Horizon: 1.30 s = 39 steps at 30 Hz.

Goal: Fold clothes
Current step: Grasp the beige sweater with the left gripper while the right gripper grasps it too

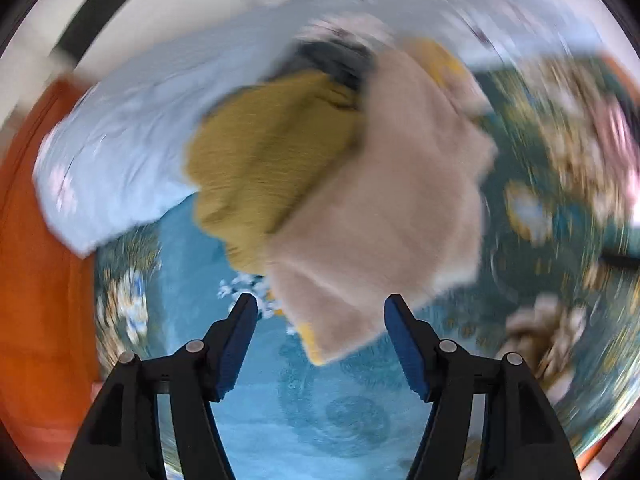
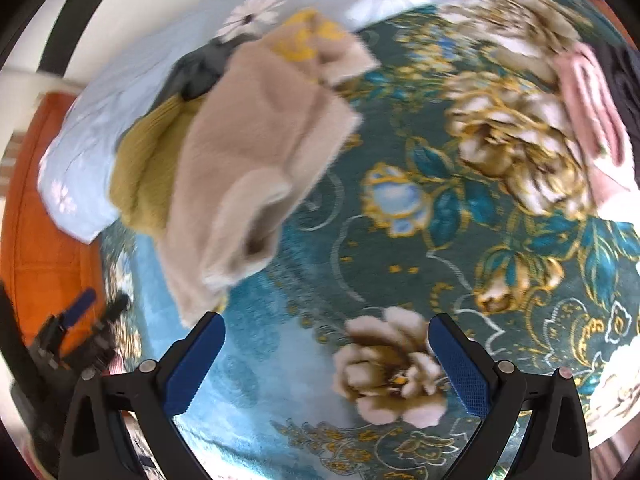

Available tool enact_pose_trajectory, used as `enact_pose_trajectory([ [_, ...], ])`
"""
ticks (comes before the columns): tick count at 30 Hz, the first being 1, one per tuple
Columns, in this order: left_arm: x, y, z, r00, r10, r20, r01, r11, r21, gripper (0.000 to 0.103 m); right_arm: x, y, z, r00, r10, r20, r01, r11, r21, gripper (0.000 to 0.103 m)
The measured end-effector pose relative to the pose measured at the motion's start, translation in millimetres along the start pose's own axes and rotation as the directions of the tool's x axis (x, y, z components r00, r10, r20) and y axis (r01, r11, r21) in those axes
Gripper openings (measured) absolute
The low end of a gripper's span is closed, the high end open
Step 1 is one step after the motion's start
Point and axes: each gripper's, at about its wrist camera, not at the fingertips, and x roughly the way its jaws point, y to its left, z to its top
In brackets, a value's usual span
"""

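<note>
Both tongs stand open and empty, the left gripper (image 1: 320, 312) and right gripper (image 2: 326, 330) just short of the folded beige garment (image 2: 248, 152), apparently deposited atop the mustard garment (image 1: 256, 152).

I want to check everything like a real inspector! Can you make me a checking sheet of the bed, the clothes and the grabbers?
Surface: teal floral blanket, bare under both grippers.
Job's things: beige fleece garment folded on a mustard knit; dark garment behind them.
Clutter: pink folded cloth at the right edge.
Grippers: left gripper open, nothing between its jaws; right gripper open, empty.
Cables: nothing seen.
Surroundings: daisy-print pillow, orange sheet, white wall.
</note>
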Motion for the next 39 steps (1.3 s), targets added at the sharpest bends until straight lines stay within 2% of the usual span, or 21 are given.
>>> enact_pose_trajectory([
  [2,16.0,-38.5,-1.8,0.998,0.066,0.007,-0.066,0.98,0.185,0.067,1.0,-15.2,3.8,1.0,-0.011,-0.001,0.011,0.999,0.038,0.103],
  [3,24.2,-55.5,-3.0,0.994,0.104,0.02,-0.106,0.958,0.268,0.067,2.0,-22.1,5.1,1.0,-0.015,-0.005,0.016,0.998,0.055,0.103],
  [5,39.4,-77.7,-6.3,0.981,0.186,0.059,-0.194,0.906,0.376,0.068,4.5,-32.5,6.2,1.0,-0.026,-0.015,0.027,0.997,0.074,0.103],
  [9,75.4,-99.9,-6.8,0.947,0.31,0.078,-0.308,0.819,0.484,0.068,15.6,-48.6,6.3,0.998,-0.046,-0.05,0.051,0.994,0.1,0.103],
  [11,82.8,-94.8,-1.1,0.926,0.361,0.109,-0.367,0.8,0.475,0.069,22.6,-51.9,5.9,0.997,-0.048,-0.068,0.055,0.993,0.102,0.103],
  [12,84.0,-90.3,2.3,0.917,0.379,0.123,-0.391,0.798,0.458,0.07,26.9,-52.1,6.5,0.996,-0.047,-0.077,0.054,0.993,0.1,0.103],
  [13,81.9,-82.6,6.3,0.914,0.385,0.128,-0.401,0.812,0.423,0.07,31.3,-51.4,7.6,0.996,-0.043,-0.084,0.051,0.994,0.099,0.103],
  [16,69.4,-45.1,19.1,0.924,0.367,0.105,-0.382,0.889,0.252,0.07,43.5,-45.3,13.8,0.995,-0.017,-0.098,0.026,0.996,0.089,0.103],
  [18,61.6,-16.4,25.3,0.93,0.359,0.075,-0.366,0.921,0.13,0.068,51.9,-37.7,21.5,0.995,0.023,-0.099,-0.014,0.996,0.084,0.103],
  [19,57.7,-2.2,26.4,0.937,0.346,0.058,-0.349,0.934,0.073,0.065,55.7,-33.5,26.6,0.994,0.049,-0.098,-0.04,0.996,0.085,0.103],
  [21,51.6,22.4,26.5,0.953,0.302,0.028,-0.301,0.953,-0.032,0.051,62.7,-23.8,39.4,0.99,0.114,-0.089,-0.105,0.99,0.093,0.103],
  [22,50.0,33.6,29.1,0.96,0.28,0.015,-0.279,0.958,-0.067,0.038,65.6,-18.3,46.8,0.984,0.156,-0.083,-0.148,0.984,0.103,0.103],
  [23,49.2,42.1,31.9,0.965,0.261,0.005,-0.259,0.961,-0.095,0.026,69.0,-12.4,55.3,0.976,0.206,-0.075,-0.197,0.974,0.117,0.103],
  [25,48.9,54.0,37.3,0.972,0.236,-0.002,-0.234,0.962,-0.142,0.018,76.4,-0.6,72.7,0.951,0.304,-0.054,-0.292,0.943,0.16,0.103],
  [30,46.7,87.3,43.2,0.984,0.178,-0.009,-0.174,0.948,-0.265,0.016,107.0,23.1,106.7,0.862,0.507,0.008,-0.487,0.823,0.293,0.103],
  [33,48.6,100.0,36.0,0.987,0.16,-0.017,-0.158,0.938,-0.31,0.016,139.4,31.9,116.1,0.821,0.57,0.018,-0.532,0.754,0.386,0.098],
  [34,50.3,102.3,33.9,0.988,0.154,-0.019,-0.152,0.936,-0.318,0.016,152.5,32.2,116.7,0.817,0.577,0.019,-0.529,0.735,0.425,0.091],
  [35,51.2,104.8,32.1,0.989,0.148,-0.021,-0.146,0.934,-0.327,0.016,164.4,32.9,116.9,0.811,0.585,0.021,-0.528,0.715,0.458,0.089],
  [39,49.9,117.4,27.0,0.993,0.117,-0.024,-0.117,0.923,-0.366,0.016,199.4,41.6,112.3,0.777,0.628,0.042,-0.548,0.642,0.536,0.088],
])
